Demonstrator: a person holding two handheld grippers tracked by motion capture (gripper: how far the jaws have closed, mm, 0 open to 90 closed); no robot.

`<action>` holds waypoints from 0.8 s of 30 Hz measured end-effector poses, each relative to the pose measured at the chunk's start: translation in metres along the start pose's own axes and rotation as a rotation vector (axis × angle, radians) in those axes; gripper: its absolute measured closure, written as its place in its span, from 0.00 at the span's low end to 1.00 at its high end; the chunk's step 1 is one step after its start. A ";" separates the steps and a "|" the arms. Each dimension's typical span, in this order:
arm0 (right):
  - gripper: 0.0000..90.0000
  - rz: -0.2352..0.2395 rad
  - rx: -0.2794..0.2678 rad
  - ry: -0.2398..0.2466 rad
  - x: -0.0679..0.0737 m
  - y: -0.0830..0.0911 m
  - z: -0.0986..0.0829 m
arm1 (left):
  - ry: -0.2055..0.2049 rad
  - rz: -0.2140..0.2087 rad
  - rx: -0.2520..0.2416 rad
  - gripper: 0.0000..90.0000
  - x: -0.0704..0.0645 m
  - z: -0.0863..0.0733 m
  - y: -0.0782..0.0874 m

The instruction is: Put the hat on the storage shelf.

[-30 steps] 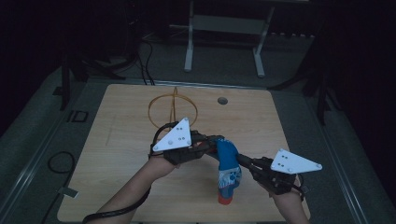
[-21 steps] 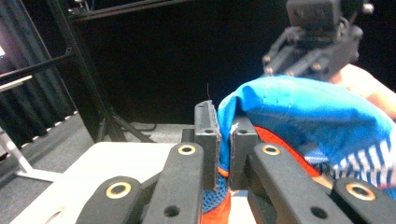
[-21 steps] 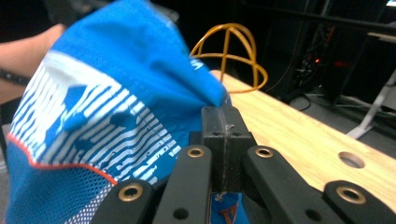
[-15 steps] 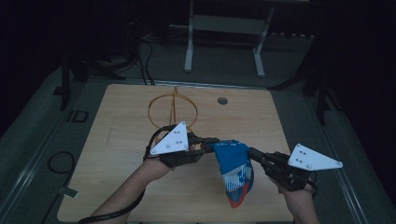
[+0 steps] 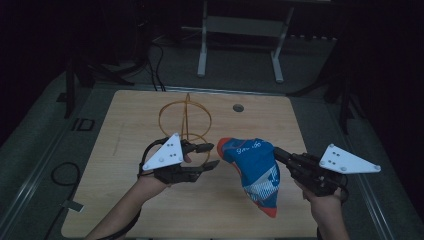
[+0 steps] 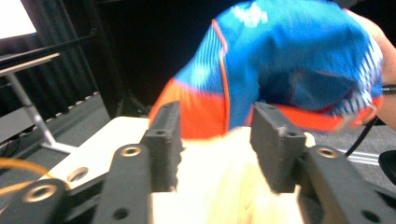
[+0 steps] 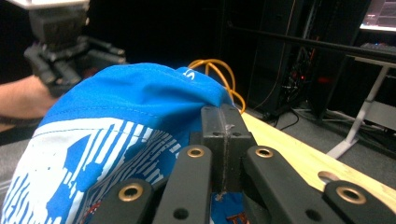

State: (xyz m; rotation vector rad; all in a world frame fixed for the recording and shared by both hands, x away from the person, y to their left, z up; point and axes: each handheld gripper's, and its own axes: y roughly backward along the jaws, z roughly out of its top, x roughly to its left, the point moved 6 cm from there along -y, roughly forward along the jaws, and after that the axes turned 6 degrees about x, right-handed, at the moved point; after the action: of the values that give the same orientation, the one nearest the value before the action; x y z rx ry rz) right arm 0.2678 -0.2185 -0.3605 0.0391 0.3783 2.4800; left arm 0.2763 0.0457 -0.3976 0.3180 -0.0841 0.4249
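Note:
A blue sock with orange toe and cuff and white patterning hangs above the wooden table. My right gripper is shut on its blue edge; the right gripper view shows the jaws pressed together on the cloth. My left gripper stands open just left of the sock's orange tip, apart from it. In the left gripper view the open jaws face the sock, with nothing between them.
An orange wire stand of loops stands behind the left gripper, also seen as orange wire loops. A round hole lies in the table's far part. Dark floor, cables and a white table frame lie beyond.
The sock was bunched between both grippers, then stretched out. My left gripper has let go and opened; the right gripper has drawn right with the sock hanging from it.

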 end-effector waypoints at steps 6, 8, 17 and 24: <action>1.00 -0.013 -0.012 -0.002 -0.006 -0.001 0.009 | 0.045 0.030 0.010 0.49 -0.001 -0.022 0.016; 1.00 -0.025 -0.011 0.005 -0.008 -0.004 0.013 | 0.062 0.048 0.013 0.49 0.000 -0.031 0.022; 1.00 -0.050 -0.035 0.001 -0.019 -0.018 0.035 | 0.127 0.174 0.055 0.30 0.000 -0.074 0.044; 1.00 -0.058 -0.033 -0.008 -0.026 -0.036 0.049 | 0.190 0.268 0.066 0.12 0.003 -0.107 0.057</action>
State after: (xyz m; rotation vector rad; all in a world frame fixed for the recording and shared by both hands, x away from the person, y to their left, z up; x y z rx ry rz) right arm 0.3152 -0.1936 -0.3214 0.0236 0.3300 2.4273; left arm 0.2570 0.1301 -0.4823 0.3308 0.0742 0.7227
